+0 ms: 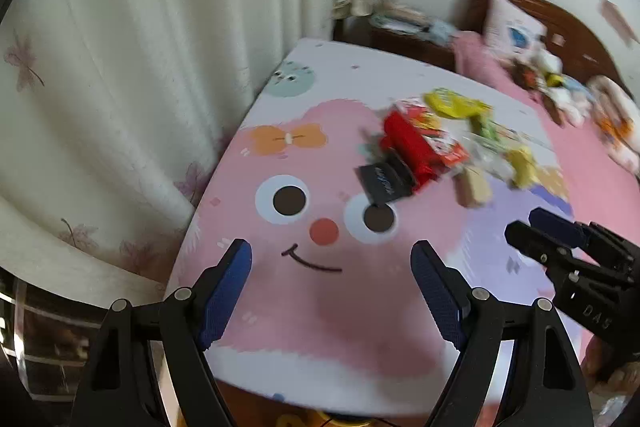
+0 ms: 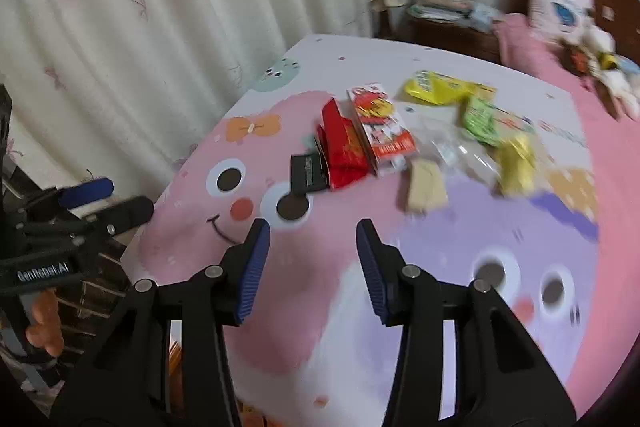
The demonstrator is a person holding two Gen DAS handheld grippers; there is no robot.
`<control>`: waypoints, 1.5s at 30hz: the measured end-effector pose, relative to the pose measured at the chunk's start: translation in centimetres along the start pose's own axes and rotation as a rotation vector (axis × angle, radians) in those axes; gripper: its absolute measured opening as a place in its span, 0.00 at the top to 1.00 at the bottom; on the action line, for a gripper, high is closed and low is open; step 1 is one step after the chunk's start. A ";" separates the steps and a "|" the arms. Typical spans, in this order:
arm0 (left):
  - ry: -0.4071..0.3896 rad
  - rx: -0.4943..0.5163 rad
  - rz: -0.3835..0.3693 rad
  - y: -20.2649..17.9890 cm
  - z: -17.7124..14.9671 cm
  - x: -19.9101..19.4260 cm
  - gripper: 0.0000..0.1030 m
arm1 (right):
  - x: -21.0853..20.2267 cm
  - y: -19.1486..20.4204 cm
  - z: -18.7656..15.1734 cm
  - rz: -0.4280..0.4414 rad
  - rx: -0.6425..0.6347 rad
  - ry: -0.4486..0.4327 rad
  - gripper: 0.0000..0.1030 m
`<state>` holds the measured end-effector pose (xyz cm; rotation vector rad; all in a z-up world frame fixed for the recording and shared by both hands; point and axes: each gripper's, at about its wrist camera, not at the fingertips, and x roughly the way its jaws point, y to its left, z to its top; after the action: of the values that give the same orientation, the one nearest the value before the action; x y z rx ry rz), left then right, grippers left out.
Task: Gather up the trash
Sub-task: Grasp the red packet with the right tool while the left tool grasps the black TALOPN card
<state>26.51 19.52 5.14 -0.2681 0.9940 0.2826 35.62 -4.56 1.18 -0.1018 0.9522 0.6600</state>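
- Your desk [image 1: 304, 311] wears a cartoon cover of pink and lilac faces. Its left edge runs from lower left up to the top centre of both views, close against a pale flowered curtain [image 1: 120, 87]; its near edge curves across the bottom of the left wrist view.
- The whole near half of the desk, from the pink face's eyes down to the near edge, is bare cover and gives you open room.
- The trash lies in a loose cluster right of centre, in the upper middle of both views: a black packet [image 2: 308, 174] nearest the pink face, a red wrapper [image 2: 344, 147] touching it, a red-and-white carton [image 2: 382, 125] beside that, then a yellow bag [image 2: 440, 89], a green packet [image 2: 480, 117], a clear crumpled wrapper [image 2: 460, 151], a beige piece [image 2: 426, 187] and a yellow crumpled wrapper [image 2: 516, 163] toward the right.
- Past the desk, at upper right, stands a bed [image 2: 568, 79] with a pink cover, a wooden headboard, a pillow and soft toys; a cluttered nightstand [image 2: 444, 15] sits between curtain and bed.
- Your left gripper [image 1: 332, 291] hovers over the pink face at the near edge, fingers spread wide and holding nothing.
- Your right gripper [image 2: 312, 267] hangs over the seam between the pink and lilac faces, short of the cluster, fingers parted and empty; in the left wrist view it enters at the right edge.
- Part of your hand [image 2: 44, 323] shows at lower left of the right wrist view, under the left gripper's handle.
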 end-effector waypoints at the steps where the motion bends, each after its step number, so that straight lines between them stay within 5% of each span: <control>1: 0.007 -0.028 0.019 -0.1 0.4 0.9 0.19 | 1.0 -0.4 0.6 0.016 -0.006 0.009 0.59; 10: 0.080 -0.188 0.118 -1.5 1.6 7.3 0.19 | 12.3 -4.2 6.7 0.130 -0.041 0.125 0.66; 17: 0.103 -0.226 0.115 -2.5 2.1 9.8 0.19 | 18.3 -5.3 7.4 0.192 -0.023 0.234 0.92; 19: 0.112 -0.237 0.102 -2.9 2.5 10.7 0.19 | 18.4 -5.4 7.2 0.228 -0.027 0.237 1.00; 29: 0.159 -0.281 0.029 -4.2 4.9 14.6 0.19 | 12.5 -7.5 8.3 0.363 -0.005 0.094 1.00; 41: 0.285 -0.291 -0.039 -6.9 7.4 20.9 0.19 | 9.8 -12.3 7.3 0.332 0.083 0.047 1.00; 45: 0.314 -0.263 0.002 -7.7 7.7 22.4 0.19 | 9.3 -12.7 6.5 0.333 0.094 0.048 1.00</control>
<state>46.77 17.48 -9.25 -0.5633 1.2673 0.3818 51.26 -7.95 -4.79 0.1276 1.0559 0.9203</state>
